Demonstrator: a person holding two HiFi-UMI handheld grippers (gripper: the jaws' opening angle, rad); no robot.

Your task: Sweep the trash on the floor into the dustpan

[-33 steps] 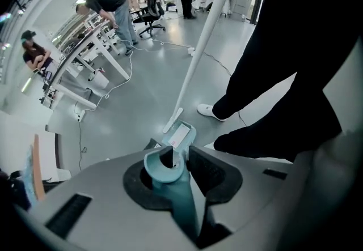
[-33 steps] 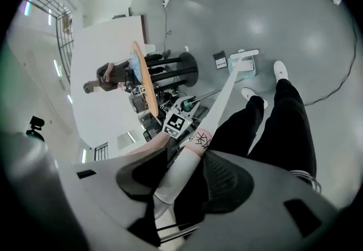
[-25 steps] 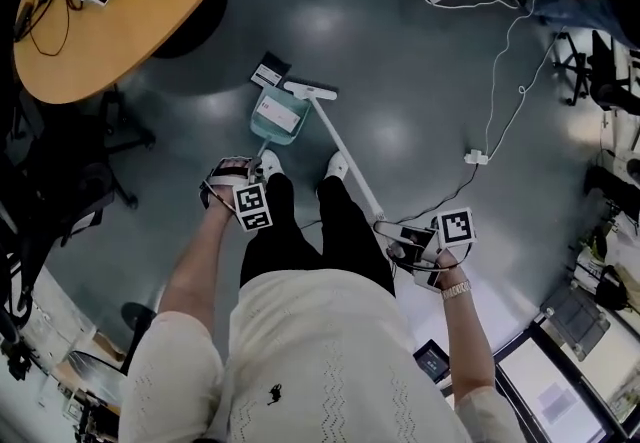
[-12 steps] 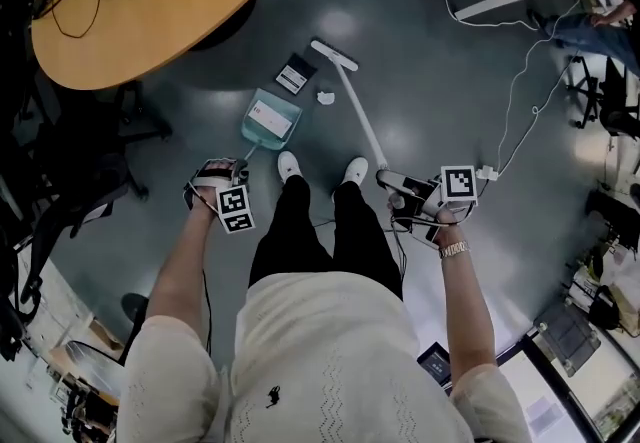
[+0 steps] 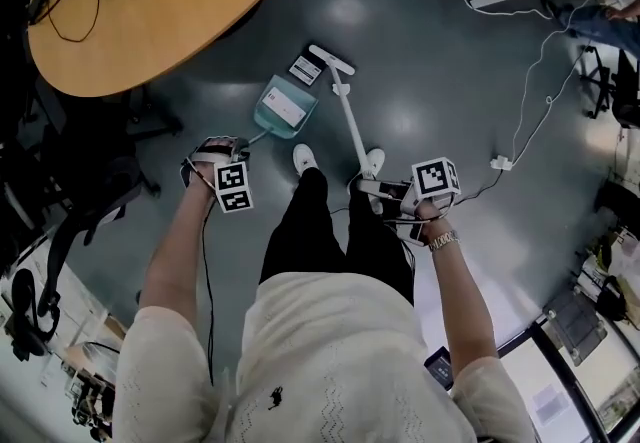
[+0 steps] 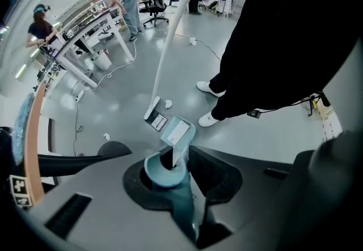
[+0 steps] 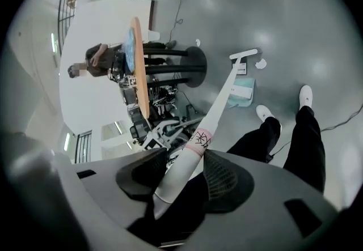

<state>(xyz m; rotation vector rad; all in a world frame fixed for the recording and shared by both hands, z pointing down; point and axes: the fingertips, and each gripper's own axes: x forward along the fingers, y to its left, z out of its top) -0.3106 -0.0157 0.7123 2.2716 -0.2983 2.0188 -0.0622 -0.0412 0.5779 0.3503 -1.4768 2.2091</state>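
Off to the left stands the round wooden table [image 5: 150, 21], with the grey floor [image 5: 430, 51] spreading out beside it. The left gripper [image 5: 228, 157] is pinched tight on the teal handle of the dustpan [image 5: 285, 107], and the pan rests on the floor ahead of the person's white shoes [image 5: 303, 159]. Just past the pan's far lip lies a flat black packet [image 5: 305, 69] with a white label. A small crumpled white scrap [image 5: 340, 88] sits near it, close against the broom's shaft. The broom [image 5: 348, 121] has its white head down on the floor just beyond the packet. Its shaft slants back to the right gripper [image 5: 385, 193], whose jaws are clamped on it. Farther right, a white cable [image 5: 530, 91] trails over the floor.
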